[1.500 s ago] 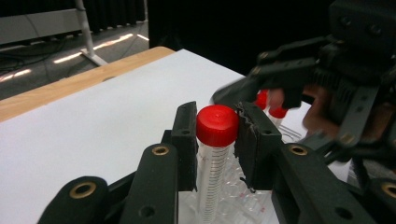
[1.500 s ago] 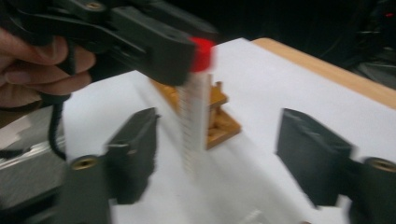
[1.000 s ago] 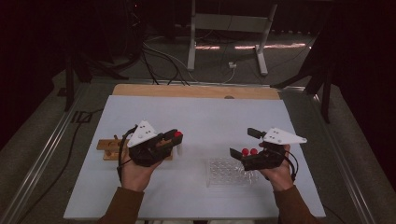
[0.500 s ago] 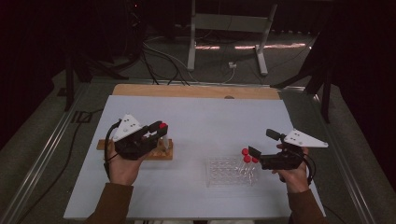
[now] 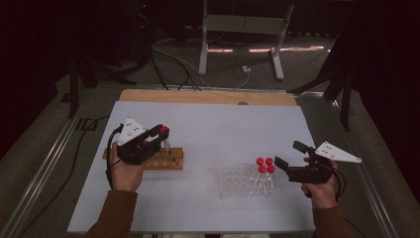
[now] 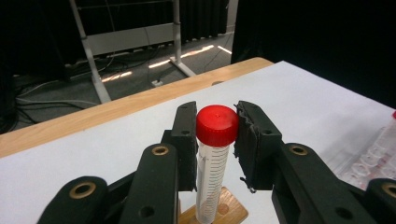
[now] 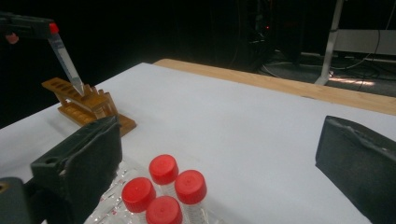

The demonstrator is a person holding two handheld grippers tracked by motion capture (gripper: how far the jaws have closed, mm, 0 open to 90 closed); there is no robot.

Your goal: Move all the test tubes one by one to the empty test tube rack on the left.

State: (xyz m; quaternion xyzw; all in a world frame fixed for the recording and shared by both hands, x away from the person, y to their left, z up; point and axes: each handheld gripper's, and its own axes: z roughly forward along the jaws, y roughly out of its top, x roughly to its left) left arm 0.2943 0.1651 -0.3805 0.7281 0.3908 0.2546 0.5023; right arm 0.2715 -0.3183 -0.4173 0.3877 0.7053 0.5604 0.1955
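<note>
My left gripper (image 5: pixel 161 133) is shut on a red-capped clear tube (image 5: pixel 166 143), its pads (image 6: pixel 187 140) pressing the cap from both sides. The tube (image 6: pixel 212 158) leans with its pointed tip at the top of the wooden rack (image 5: pixel 171 161), near the rack's right end. In the right gripper view the same tube (image 7: pixel 67 60) slants down onto the wooden rack (image 7: pixel 88 107). My right gripper (image 5: pixel 288 153) stands open, with nothing between its fingers, just right of the clear plastic rack (image 5: pixel 235 183). Several red-capped tubes (image 7: pixel 163 186) stand in that rack's right end.
The white table mat (image 5: pixel 223 124) has a wooden strip (image 5: pixel 208 96) along its far edge. Metal rails (image 5: pixel 49 158) run along both sides of the table. Beyond the table are a stand's legs (image 5: pixel 237 44) and cables on the floor.
My left gripper carried the tube leftward from mid-table to the wooden rack. My right gripper drew back to the right, away from the clear rack, staying open.
</note>
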